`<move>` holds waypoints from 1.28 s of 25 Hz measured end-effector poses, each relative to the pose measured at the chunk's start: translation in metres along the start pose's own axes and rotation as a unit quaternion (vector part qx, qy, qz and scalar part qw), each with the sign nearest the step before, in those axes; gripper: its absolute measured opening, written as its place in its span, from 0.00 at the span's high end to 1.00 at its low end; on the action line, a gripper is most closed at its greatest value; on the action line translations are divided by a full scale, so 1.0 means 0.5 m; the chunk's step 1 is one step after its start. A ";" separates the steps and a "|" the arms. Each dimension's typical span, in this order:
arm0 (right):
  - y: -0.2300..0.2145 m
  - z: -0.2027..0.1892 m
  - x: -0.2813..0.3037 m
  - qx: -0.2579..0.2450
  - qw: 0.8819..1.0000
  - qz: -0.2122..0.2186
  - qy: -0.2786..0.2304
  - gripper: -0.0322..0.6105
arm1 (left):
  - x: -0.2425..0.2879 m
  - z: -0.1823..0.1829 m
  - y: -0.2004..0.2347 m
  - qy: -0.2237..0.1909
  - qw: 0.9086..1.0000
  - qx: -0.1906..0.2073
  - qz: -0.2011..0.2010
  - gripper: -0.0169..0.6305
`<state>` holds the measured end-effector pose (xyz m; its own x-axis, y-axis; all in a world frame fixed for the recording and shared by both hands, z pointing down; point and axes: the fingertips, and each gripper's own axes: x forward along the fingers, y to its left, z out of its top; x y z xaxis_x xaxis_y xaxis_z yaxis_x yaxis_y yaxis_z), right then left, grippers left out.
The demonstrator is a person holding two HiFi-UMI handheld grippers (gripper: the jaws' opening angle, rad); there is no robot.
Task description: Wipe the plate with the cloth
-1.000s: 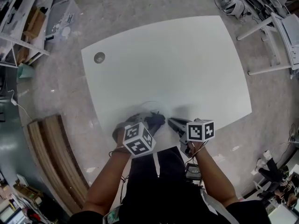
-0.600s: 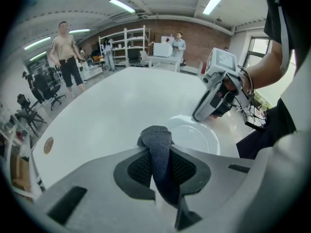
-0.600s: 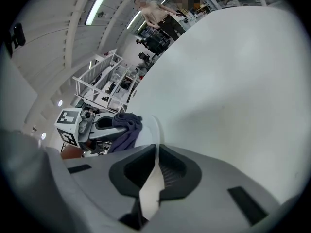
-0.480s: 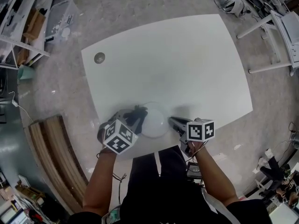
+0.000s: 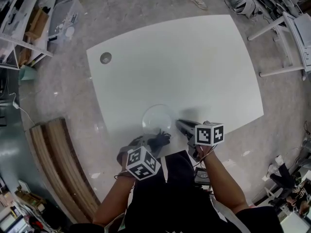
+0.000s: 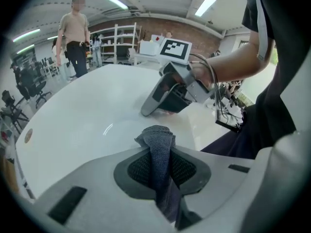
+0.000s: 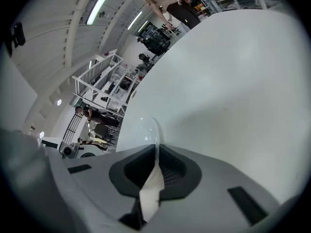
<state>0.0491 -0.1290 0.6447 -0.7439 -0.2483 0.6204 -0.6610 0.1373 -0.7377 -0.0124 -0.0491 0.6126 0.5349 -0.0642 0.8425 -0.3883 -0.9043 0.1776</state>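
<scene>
The round clear plate (image 5: 156,118) looks like glossy, see-through glass or plastic. The dark grey cloth (image 6: 156,144) is a coarse, matt knit. The left hand-held gripper (image 6: 158,168) and right hand-held gripper (image 7: 156,168) are smooth matt grey plastic with dark textured pads (image 6: 185,169). The white desk (image 5: 194,67) is smooth with a soft sheen. The mottled stone floor (image 5: 63,106) is polished.

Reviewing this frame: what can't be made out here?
- Whether the cloth touches the plate: head view, too small.
- Plate's cleanliness: clear against the white table, all views.
- Plate's near part: right gripper view, hidden by the right gripper body.
</scene>
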 end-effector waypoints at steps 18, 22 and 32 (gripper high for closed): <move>-0.001 -0.014 -0.006 -0.006 1.000 0.002 -0.001 0.91 | -0.039 0.010 0.225 0.002 0.996 -0.042 0.082 0.89; -0.004 -0.013 -0.013 0.004 1.000 0.000 -0.004 0.91 | -0.065 -0.036 0.167 0.010 0.995 -0.062 0.077 0.89; 0.014 -0.011 -0.004 -0.007 1.000 -0.008 0.000 0.91 | 0.004 0.038 0.006 -0.011 1.000 -0.020 0.001 0.89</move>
<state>0.0454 -0.1225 0.6398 -0.7330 -0.2505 0.6324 -0.6745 0.1474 -0.7234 0.0019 -0.0603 0.6051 0.5500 -0.0755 0.8318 -0.4192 -0.8863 0.1967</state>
